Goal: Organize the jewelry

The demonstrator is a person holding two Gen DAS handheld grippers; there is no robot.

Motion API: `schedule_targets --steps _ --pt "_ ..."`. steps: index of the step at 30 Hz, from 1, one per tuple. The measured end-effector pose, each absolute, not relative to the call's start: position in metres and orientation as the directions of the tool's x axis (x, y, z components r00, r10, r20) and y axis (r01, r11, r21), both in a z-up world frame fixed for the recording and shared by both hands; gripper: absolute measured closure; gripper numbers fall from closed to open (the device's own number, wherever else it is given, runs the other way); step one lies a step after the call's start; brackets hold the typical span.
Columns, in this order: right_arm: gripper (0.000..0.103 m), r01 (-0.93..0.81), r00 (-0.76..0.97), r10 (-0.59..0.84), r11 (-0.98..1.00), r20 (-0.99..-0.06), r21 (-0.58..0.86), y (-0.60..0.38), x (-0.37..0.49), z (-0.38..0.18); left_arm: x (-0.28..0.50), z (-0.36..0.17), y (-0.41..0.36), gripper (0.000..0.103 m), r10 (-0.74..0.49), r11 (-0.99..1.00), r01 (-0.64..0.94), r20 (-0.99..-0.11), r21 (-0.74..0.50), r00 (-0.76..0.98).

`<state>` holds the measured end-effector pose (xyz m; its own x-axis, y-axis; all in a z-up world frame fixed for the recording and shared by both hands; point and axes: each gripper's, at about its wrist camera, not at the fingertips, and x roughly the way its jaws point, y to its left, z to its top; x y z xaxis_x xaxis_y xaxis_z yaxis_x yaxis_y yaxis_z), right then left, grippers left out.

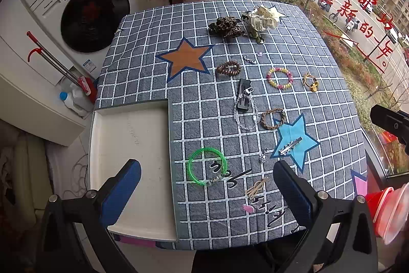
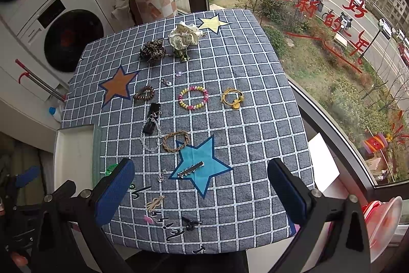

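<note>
A white tray (image 1: pixel 133 134) sits at the table's near left corner; it also shows in the right wrist view (image 2: pixel 72 152). Jewelry lies scattered on the checked cloth: a green bangle (image 1: pixel 207 166), a silver hair clip (image 1: pixel 291 145) on the blue star, a braided brown ring (image 1: pixel 273 118), a clear bead bracelet (image 1: pixel 245 114), a pink-yellow bead bracelet (image 1: pixel 280 77), a brown bead bracelet (image 1: pixel 228 67) and a yellow hair tie (image 1: pixel 310 82). My left gripper (image 1: pixel 207 192) is open above the near edge, over the bangle. My right gripper (image 2: pixel 200 192) is open above the blue star (image 2: pixel 200 165).
Two fabric scrunchies (image 1: pixel 245 22) lie at the far side of the table. A washing machine (image 1: pixel 76 9) stands to the left. A window (image 1: pixel 345 4) runs along the right side. A red plastic container (image 1: pixel 391 209) is at the near right.
</note>
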<state>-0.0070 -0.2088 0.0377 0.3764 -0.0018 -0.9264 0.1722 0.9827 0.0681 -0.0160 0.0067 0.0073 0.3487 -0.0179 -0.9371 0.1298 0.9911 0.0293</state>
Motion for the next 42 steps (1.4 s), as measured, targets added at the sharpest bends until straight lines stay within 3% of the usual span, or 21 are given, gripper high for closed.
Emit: schedule_targets --steps 12,18,28,37,38,42 --pt "0.0 0.185 0.356 0.021 0.978 -0.934 0.093 -0.221 -0.006 0.025 -0.014 -0.006 -0.001 0.0 -0.004 0.989 0.143 -0.948 0.044 0.319" --pt "0.0 0.211 0.363 0.055 0.967 -0.93 0.14 -0.235 -0.004 0.008 -0.002 -0.032 -0.001 0.0 -0.051 0.993 0.119 -0.965 -0.021 0.258" --pt "0.0 0.19 0.243 0.032 0.979 -0.969 0.08 -0.265 0.028 -0.059 0.042 -0.1 -0.025 0.0 -0.049 0.998 0.049 -0.974 -0.039 0.22" --pt "0.0 0.159 0.25 0.014 0.986 -0.968 0.055 -0.288 0.084 -0.113 0.075 -0.151 -0.042 0.0 -0.045 0.999 0.039 -0.973 -0.037 0.226" --pt "0.0 0.15 0.249 0.009 0.988 -0.969 0.047 -0.289 0.091 -0.118 0.076 -0.156 -0.042 0.005 -0.046 0.999 0.038 -0.974 -0.039 0.224" --pt "0.0 0.11 0.269 -0.008 0.994 -0.963 0.023 -0.292 0.112 -0.138 0.083 -0.172 -0.042 0.006 -0.044 0.999 0.028 -0.975 -0.039 0.218"
